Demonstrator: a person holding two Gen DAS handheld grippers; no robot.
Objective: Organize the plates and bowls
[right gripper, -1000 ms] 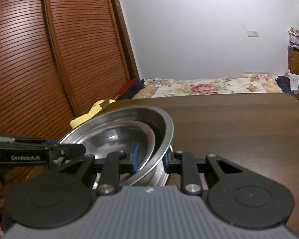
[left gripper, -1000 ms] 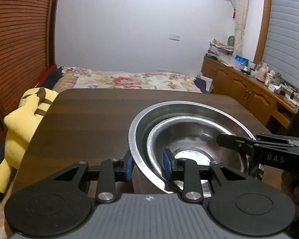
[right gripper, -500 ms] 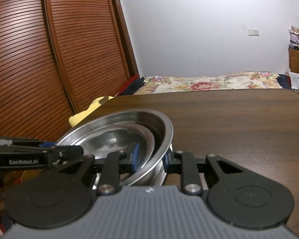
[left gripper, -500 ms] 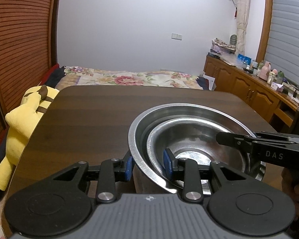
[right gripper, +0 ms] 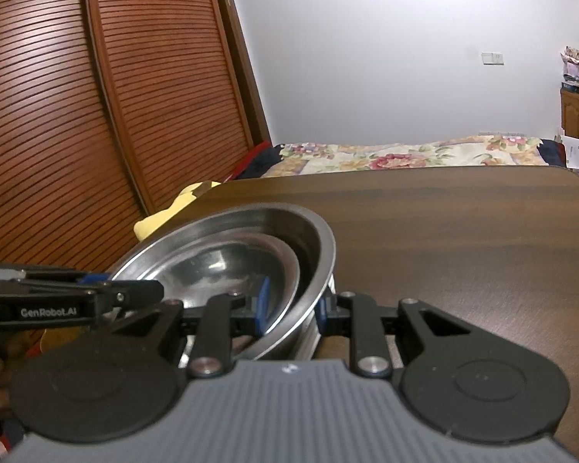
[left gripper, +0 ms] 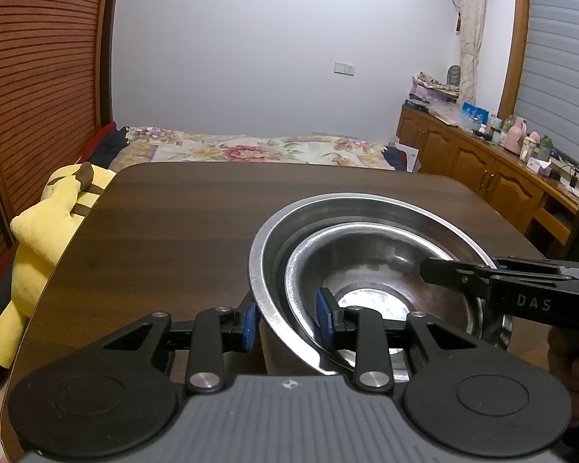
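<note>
Both grippers have hold of the same stack of steel bowls. Low in the left wrist view, the left gripper has its blue pads closed most of the way over the near rims, one pad outside the big bowl and the other inside the small bowl nested in it. Low and centre in the right wrist view, the right gripper clamps the opposite side the same way, one pad inside and one outside. The right gripper also shows at the right edge of the left view, reaching over the rim.

The stack sits in the lower right of the left view and the lower left of the right view, over the dark wooden table. A ribbed metal edge shows under the big bowl in the right view, perhaps another dish; whether the stack rests on the table or is held just above it I cannot tell.

To do this step well, I would keep both grips even and move the two hands together, so the bowls stay level and the small one does not slide or rattle. Thin, slick steel rims can slip from rubber pads if one side pulls ahead or twists. Set it down flat, away from the table edge beside the yellow plush toy, and only then let go, one side at a time.
</note>
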